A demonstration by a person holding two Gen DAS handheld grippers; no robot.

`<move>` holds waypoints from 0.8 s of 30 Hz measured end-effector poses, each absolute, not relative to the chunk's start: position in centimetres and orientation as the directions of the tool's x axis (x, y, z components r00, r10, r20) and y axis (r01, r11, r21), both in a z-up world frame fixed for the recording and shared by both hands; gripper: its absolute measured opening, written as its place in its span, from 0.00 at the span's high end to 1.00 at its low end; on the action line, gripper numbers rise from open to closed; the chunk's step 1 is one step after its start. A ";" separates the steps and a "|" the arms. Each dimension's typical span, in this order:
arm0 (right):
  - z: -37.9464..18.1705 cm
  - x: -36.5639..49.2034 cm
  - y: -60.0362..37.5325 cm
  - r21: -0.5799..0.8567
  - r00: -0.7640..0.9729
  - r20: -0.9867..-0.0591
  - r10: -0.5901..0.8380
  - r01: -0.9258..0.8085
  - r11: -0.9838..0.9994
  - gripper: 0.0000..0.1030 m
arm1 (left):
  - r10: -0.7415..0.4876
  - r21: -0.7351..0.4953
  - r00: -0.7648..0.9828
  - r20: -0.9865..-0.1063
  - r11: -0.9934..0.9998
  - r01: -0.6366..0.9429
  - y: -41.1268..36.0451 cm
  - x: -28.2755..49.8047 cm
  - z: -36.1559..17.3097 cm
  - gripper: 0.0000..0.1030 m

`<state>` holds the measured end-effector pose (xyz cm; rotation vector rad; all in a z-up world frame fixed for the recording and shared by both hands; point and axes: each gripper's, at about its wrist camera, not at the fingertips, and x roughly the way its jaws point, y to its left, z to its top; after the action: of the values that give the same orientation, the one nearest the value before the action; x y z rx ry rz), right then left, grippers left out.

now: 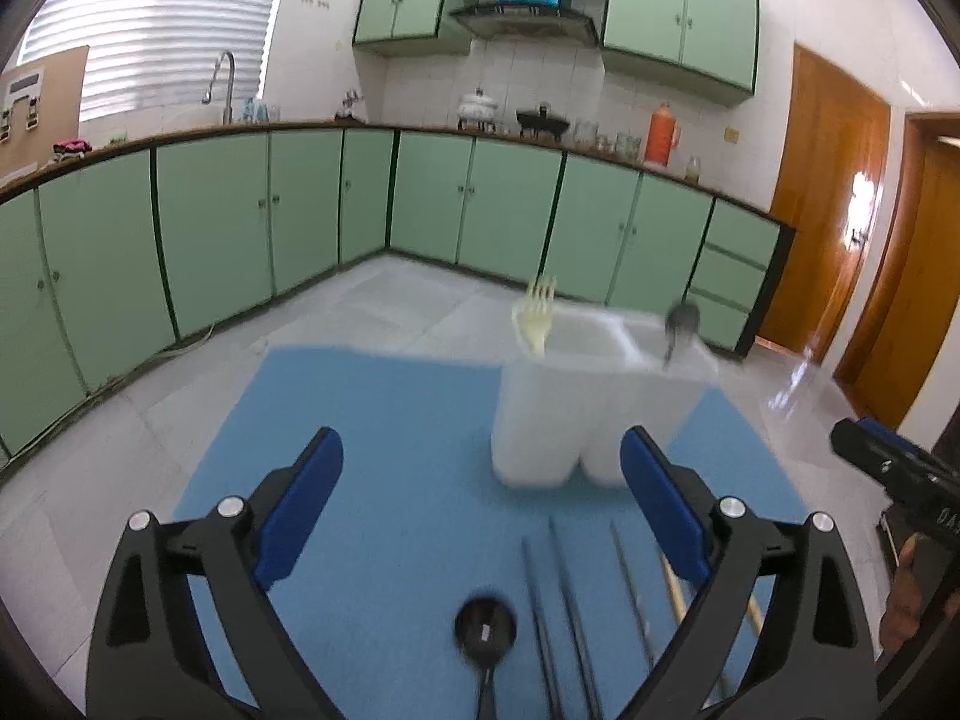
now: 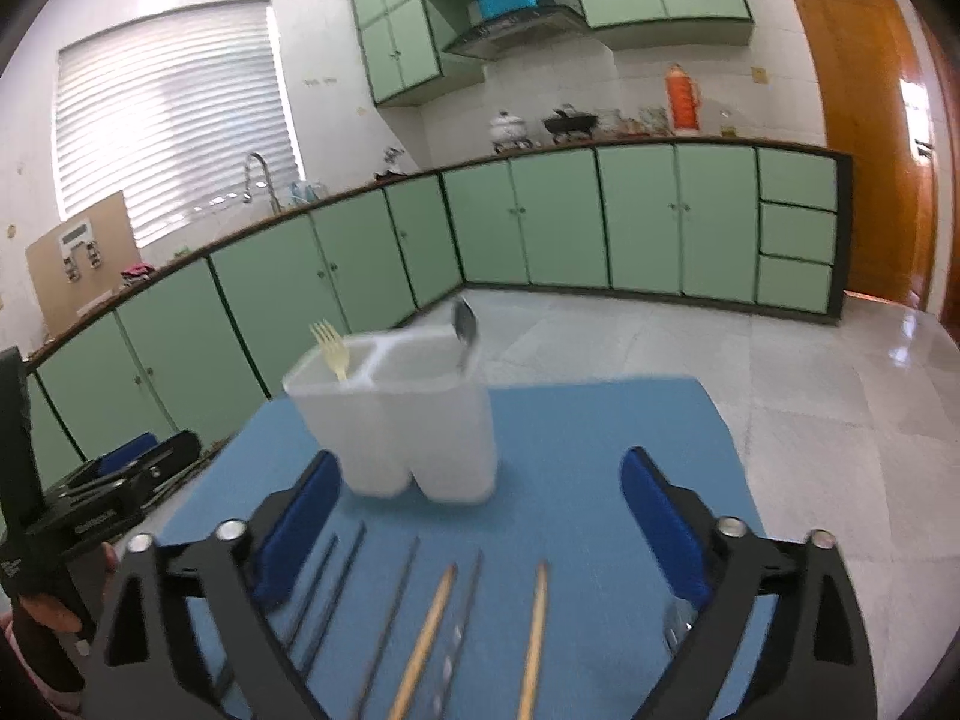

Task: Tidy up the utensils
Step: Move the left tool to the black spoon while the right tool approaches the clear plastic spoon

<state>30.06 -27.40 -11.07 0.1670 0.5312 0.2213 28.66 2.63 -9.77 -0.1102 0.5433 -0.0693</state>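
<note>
Both sets of tongs hang spread wide and empty above a blue mat (image 1: 372, 408) covering the bench. Nearest the left tongs (image 1: 480, 498) lies a black spoon (image 1: 485, 630), bowl up, its handle cut off by the frame edge; beside it run dark chopsticks (image 1: 552, 612), blurred, and a wooden pair (image 1: 678, 594) partly hidden behind the right-hand finger. Under the right tongs (image 2: 480, 504) the same row shows: dark chopsticks (image 2: 336, 594) at left, two wooden chopsticks (image 2: 429, 630) toward the middle, all cropped at the bottom. A shiny utensil (image 2: 675, 624) behind the right finger cannot be identified. Farther on stands a white two-compartment holder (image 2: 408, 420), a pale yellow fork (image 2: 333, 348) upright in its left compartment and a metal spoon (image 2: 465, 324) in the right. Lettering on the other gripper's body, seen at each view's edge, is too blurred to read. Green cabinets (image 1: 210, 210) line the far walls.
</note>
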 end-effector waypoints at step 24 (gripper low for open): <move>-18.5 27.3 -36.6 0.208 0.692 -0.710 0.133 0.026 0.978 0.24 | -0.046 -0.081 0.714 -0.699 0.997 -0.015 3.4 23.8 -16.8 0.08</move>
<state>27.30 -36.61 -18.53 0.2082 0.8061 0.0604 23.85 3.44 -16.76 -0.0822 0.7756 -0.0173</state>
